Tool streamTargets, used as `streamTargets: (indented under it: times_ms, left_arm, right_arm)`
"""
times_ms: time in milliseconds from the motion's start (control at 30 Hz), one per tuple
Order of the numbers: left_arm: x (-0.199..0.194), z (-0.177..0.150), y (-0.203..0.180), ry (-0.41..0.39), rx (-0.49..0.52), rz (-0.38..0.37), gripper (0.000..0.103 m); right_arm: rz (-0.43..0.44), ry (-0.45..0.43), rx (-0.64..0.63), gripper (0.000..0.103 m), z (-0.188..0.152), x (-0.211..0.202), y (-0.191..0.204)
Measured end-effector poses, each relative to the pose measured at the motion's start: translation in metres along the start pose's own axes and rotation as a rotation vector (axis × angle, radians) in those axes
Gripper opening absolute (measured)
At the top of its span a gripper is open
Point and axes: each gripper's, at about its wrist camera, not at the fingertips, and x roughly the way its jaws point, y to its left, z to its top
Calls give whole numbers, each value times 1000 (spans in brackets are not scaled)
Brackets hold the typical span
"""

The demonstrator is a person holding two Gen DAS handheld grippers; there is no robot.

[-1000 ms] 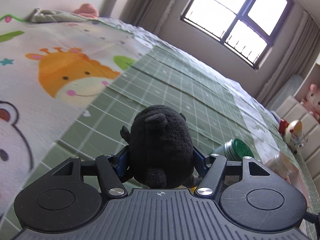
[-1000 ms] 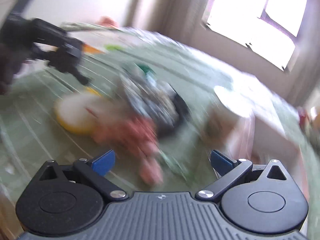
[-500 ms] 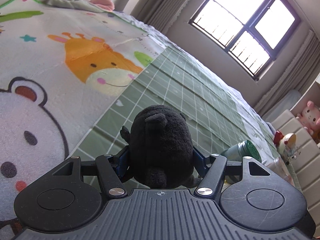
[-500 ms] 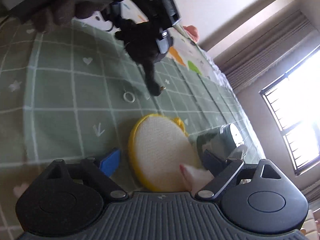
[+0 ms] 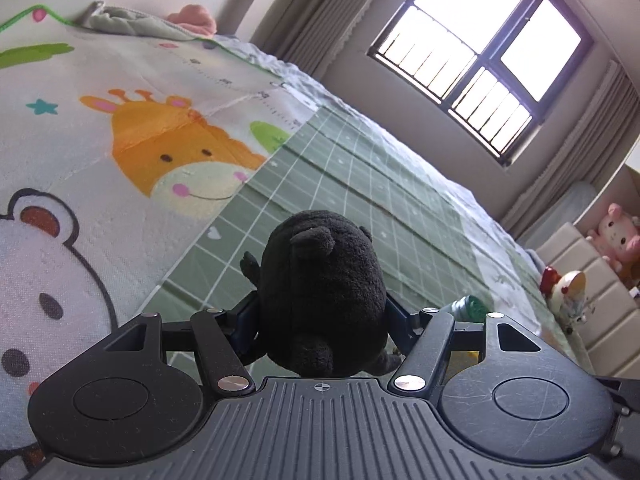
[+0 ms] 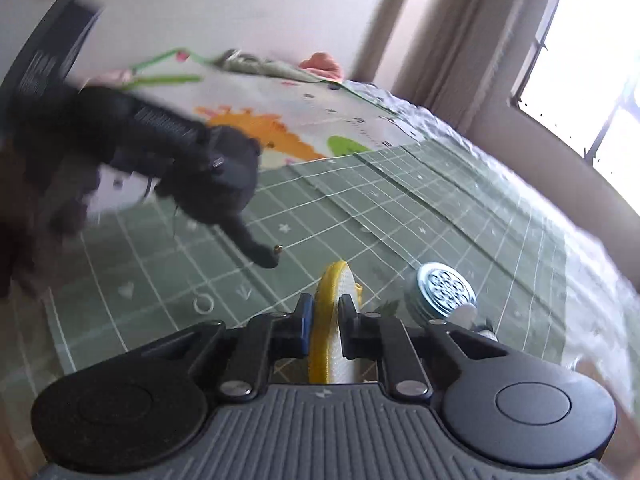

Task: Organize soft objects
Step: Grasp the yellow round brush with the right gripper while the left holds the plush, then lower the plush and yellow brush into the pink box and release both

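Observation:
My left gripper (image 5: 322,316) is shut on a black plush toy (image 5: 320,280), held above the green checked mat (image 5: 360,184). In the right wrist view that same left gripper (image 6: 224,168) with the black plush toy (image 6: 240,216) hangs blurred at the upper left. My right gripper (image 6: 323,310) is shut on a flat round pad, white with a yellow rim (image 6: 334,320), pinched on edge between the blue pads and lifted off the green mat (image 6: 400,208).
A cartoon giraffe-and-bear blanket (image 5: 120,160) covers the left side. A jar with a perforated metal lid (image 6: 444,288) lies right of the pad, a small white ring (image 6: 203,304) to its left. Plush toys (image 5: 612,236) sit by the headboard; a pink item (image 5: 192,16) lies far back.
My right gripper closed on the yellow-rimmed pad and lifted it on edge off the mat. The left gripper drifted sideways over the blanket's edge, still holding the black plush.

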Motion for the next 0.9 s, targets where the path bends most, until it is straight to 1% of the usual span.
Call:
streamTargets:
  times_ms: [100, 167, 200, 233, 300, 367, 467, 500, 533, 600, 633, 733, 800, 900]
  left_arm:
    - [0, -5, -3, 17, -4, 1, 70]
    - [5, -11, -2, 44, -13, -4, 70]
    - [8, -14, -1, 61, -19, -7, 70]
    - [11, -17, -1, 75, -24, -11, 70]
    - [16, -22, -1, 95, -23, -15, 70]
    - [19, -26, -1, 107, -19, -17, 70]
    - [23, -28, 1, 115, -15, 0, 70]
    - [24, -28, 2, 115, -15, 11, 70]
    - [25, -27, 4, 114, -16, 20, 70]
    - [26, -22, 4, 109, -19, 25, 70]
    - [25, -19, 2, 103, -14, 27, 70]
    - [22, -3, -12, 68, 17, 33, 70]
    - [21, 10, -30, 42, 46, 29, 70]
    - [19, 26, -66, 9, 108, 12, 70]
  right_arm:
    - [98, 44, 185, 13, -8, -8, -37]
    - [134, 70, 273, 14, -19, -3, -52]
    - [136, 72, 295, 20, -24, -1, -56]
    - [131, 70, 306, 22, -28, 1, -58]
    - [123, 70, 320, 35, -35, 12, -59]
    - [110, 68, 303, 36, -38, 19, -51]
    - [62, 86, 261, 36, -35, 33, -41]
    - [52, 95, 253, 33, -35, 37, -40]
    - [50, 105, 249, 25, -33, 39, -38]
    - [57, 97, 244, 17, -28, 36, -37]
    - [69, 81, 244, 15, -24, 31, -38]
    - [102, 1, 254, 14, -10, 2, -48]
    - [93, -56, 241, 14, -1, -21, -57]
    - [56, -114, 233, 14, 7, -52, -79]
